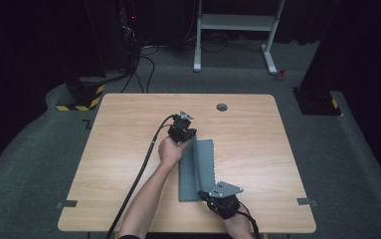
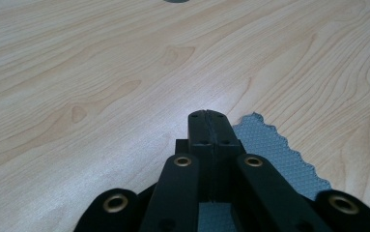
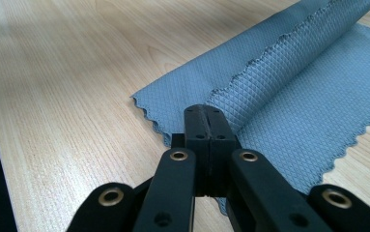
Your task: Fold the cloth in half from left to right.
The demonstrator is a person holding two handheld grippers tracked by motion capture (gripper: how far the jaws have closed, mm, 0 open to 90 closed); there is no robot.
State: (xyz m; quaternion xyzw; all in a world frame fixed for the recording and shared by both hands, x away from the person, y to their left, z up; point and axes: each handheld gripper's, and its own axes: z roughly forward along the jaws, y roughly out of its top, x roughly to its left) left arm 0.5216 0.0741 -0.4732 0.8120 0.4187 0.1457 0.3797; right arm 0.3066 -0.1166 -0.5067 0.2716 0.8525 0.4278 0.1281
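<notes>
A grey textured cloth [image 1: 207, 167] with scalloped edges lies on the wooden table [image 1: 262, 144], with one long edge lifted into a ridge that runs between my two grippers. At the cloth's far end my left gripper [image 1: 191, 139] is shut on that edge, and in the left gripper view its jaws [image 2: 207, 116] meet, the cloth [image 2: 275, 151] spreading below them to the right. My right gripper [image 1: 202, 193] is shut on the near end. In the right gripper view its jaws [image 3: 205, 110] pinch the raised fold of the cloth [image 3: 293, 92], which curls over the flat layer.
A round cable hole [image 1: 222, 107] sits near the table's far edge. Grey tape tabs mark the left [image 1: 66, 204] and right [image 1: 307, 201] near corners. Behind the table stand a white desk frame [image 1: 238, 25] and a black stand with hazard stripes [image 1: 81, 97].
</notes>
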